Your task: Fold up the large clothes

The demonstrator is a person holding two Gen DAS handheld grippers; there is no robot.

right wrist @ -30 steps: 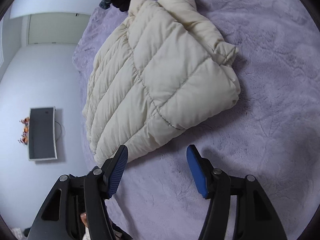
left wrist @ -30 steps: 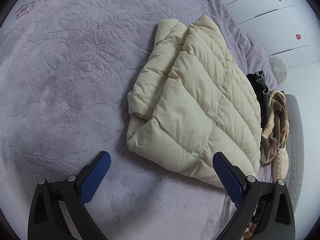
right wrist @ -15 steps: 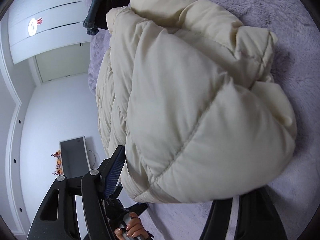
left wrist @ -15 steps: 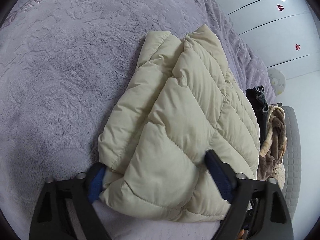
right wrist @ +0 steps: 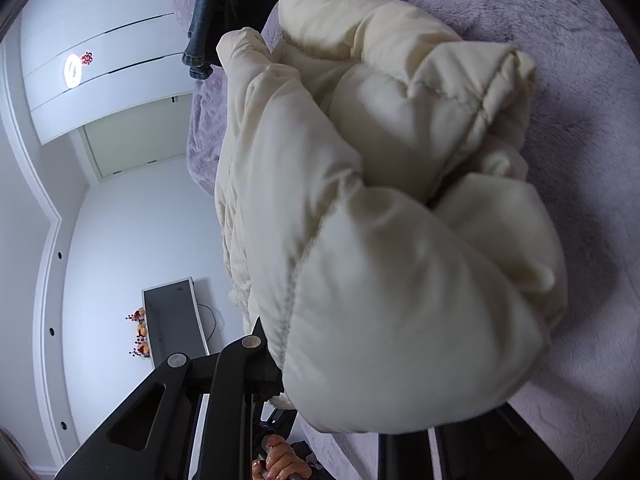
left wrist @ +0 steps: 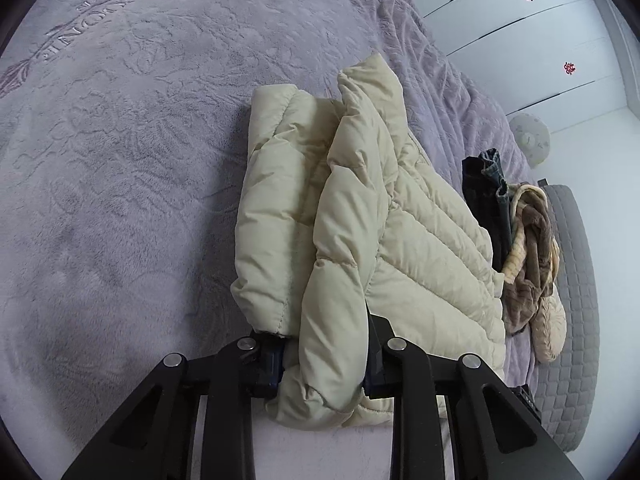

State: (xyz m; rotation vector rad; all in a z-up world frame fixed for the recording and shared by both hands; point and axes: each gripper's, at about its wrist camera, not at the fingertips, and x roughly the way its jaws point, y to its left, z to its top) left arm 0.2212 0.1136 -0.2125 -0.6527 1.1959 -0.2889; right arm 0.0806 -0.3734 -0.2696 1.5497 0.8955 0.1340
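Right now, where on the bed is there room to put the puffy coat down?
The purple blanket is bare on the far side of the coat from the clothes, out to the stitched lettering. It is crowded on the coat's other side, where dark jeans and a brown fuzzy garment are piled by the grey padded edge.

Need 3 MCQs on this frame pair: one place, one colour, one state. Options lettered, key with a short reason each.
1. Where do the dark jeans lie?
A. beyond the puffer jacket, by the brown pile
B. under the gripper
C. on the floor

2. Colour of the bedspread?
A. green
B. lilac
C. red

3. The left gripper is:
A. open above the bed
B. out of view
C. shut on the jacket

Key: A, the jeans sit behind the jacket; B, the plush is pale purple; C, fabric is bunched between the fingers.
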